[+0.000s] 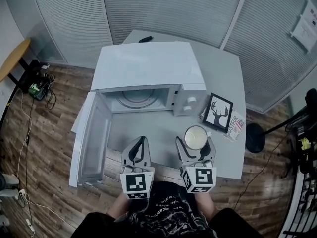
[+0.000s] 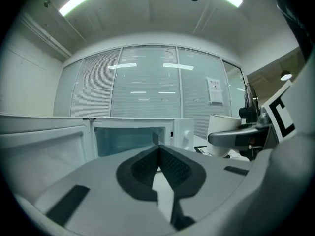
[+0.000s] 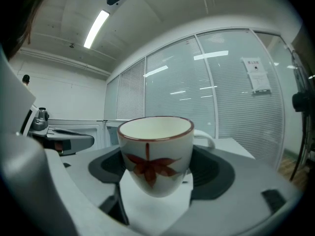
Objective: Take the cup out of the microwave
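Cup (image 3: 156,154): white with a red leaf print and a red rim, upright, out of the microwave (image 1: 148,66) and just in front of its knob panel.
Right hand-held gripper (image 1: 194,145): pinching the cup, one jaw pressed to each side.
Left hand-held gripper (image 1: 142,140): jaws pressed together with nothing between them, in front of the microwave's open cavity, beside the right one.
Microwave door (image 1: 91,140): swung wide open to the left.
Turntable (image 1: 137,98): bare inside the cavity.
Framed deer picture (image 1: 218,112): right of the microwave, near the cup.
Counter (image 1: 148,128): grey, carrying the microwave and the picture.
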Motion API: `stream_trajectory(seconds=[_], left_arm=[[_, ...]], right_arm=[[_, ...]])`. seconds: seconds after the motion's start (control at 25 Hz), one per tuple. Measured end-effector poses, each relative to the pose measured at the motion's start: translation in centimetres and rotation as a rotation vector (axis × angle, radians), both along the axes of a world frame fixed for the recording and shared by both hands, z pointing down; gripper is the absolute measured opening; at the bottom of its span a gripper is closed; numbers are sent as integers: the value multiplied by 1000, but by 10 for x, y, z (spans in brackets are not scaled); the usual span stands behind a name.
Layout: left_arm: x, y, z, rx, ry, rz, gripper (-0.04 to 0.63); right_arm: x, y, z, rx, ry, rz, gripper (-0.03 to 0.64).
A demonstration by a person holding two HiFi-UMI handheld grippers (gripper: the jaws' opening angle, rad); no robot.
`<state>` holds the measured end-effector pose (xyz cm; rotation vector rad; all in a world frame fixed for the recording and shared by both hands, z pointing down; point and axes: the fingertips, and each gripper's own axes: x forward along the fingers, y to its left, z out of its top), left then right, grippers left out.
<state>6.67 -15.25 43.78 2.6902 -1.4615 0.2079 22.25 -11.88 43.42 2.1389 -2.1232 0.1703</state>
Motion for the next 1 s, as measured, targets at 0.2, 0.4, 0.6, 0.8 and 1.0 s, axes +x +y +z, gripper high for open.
stream_trajectory(seconds=[0.2, 0.4, 0.6, 0.8, 1.0], left_arm=[[-2, 2, -1, 1, 4, -13, 6], [-2, 7, 0, -3, 0, -15, 6], [0, 9, 1, -7, -5, -19, 6], [0, 11, 4, -13, -12, -28, 6], [1, 11, 5, -18, -9, -33, 6]], right_arm=[[2, 2, -1, 5, -4, -1, 377], [0, 5, 0, 1, -7, -14, 377], [0, 6, 2, -8, -9, -29, 377], [-1, 5, 4, -11, -9, -48, 377], [-1, 5, 5, -13, -12, -59, 377]])
